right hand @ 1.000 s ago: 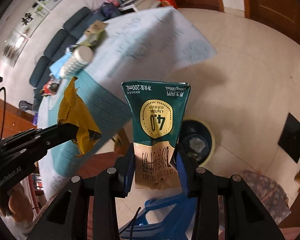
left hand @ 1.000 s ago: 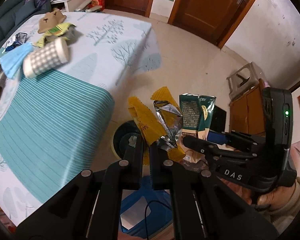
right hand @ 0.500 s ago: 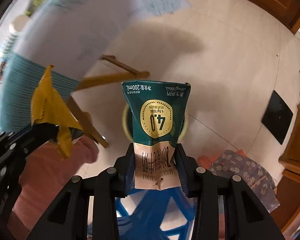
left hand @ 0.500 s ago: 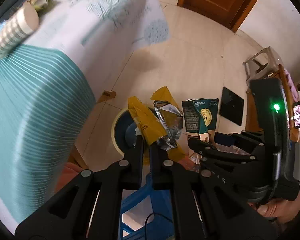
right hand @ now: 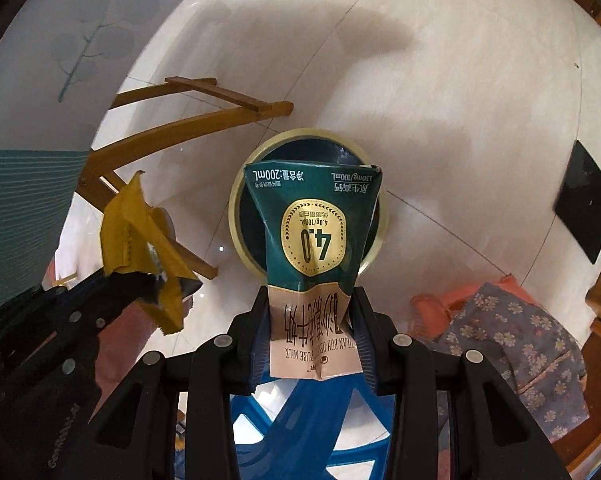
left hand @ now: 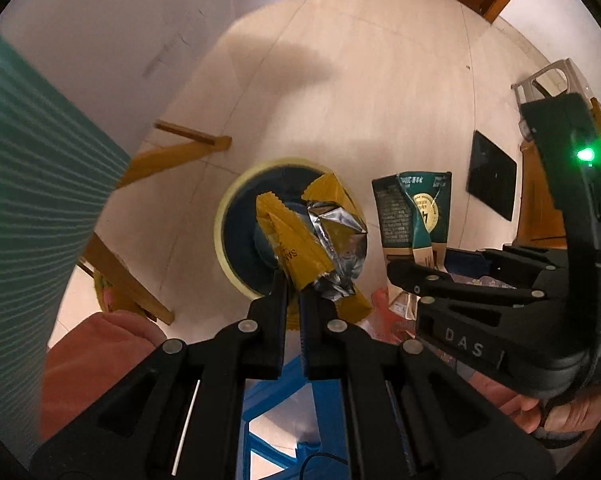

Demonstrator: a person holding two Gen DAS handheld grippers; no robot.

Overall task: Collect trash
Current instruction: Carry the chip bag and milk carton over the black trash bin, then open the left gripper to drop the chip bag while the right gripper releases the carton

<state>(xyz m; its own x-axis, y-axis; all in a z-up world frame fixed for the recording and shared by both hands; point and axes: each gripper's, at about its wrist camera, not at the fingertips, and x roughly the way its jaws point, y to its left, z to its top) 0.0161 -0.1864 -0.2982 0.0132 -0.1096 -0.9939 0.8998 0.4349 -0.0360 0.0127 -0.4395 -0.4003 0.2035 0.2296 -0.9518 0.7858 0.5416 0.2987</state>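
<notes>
Pale tiled floor (right hand: 440,80) fills both wrist views, with a teal striped tablecloth (left hand: 28,184) hanging at the left and wooden table legs (right hand: 188,124) beneath it. Straight ahead of both sets of jaws, down on the floor, stands a round bin (left hand: 236,216) with a yellowish rim and dark inside. A blue plastic stool (right hand: 300,420) shows below the jaws, close to the cameras.

The right gripper (right hand: 312,320) has its jaws pinching the pale lower end of a flattened green milk carton (right hand: 312,232), which sticks out ahead and overlaps the bin's opening in this view. The left gripper (left hand: 293,292) has its jaws pressed tight on a crumpled yellow foil wrapper (left hand: 300,240), likewise hanging in line with the bin's mouth.

By my reading, both pieces of trash are picked up and brought over the bin; neither is released yet. What remains is to let go of both so they fall inside. Whether more trash is left on the table cannot be told from here.
</notes>
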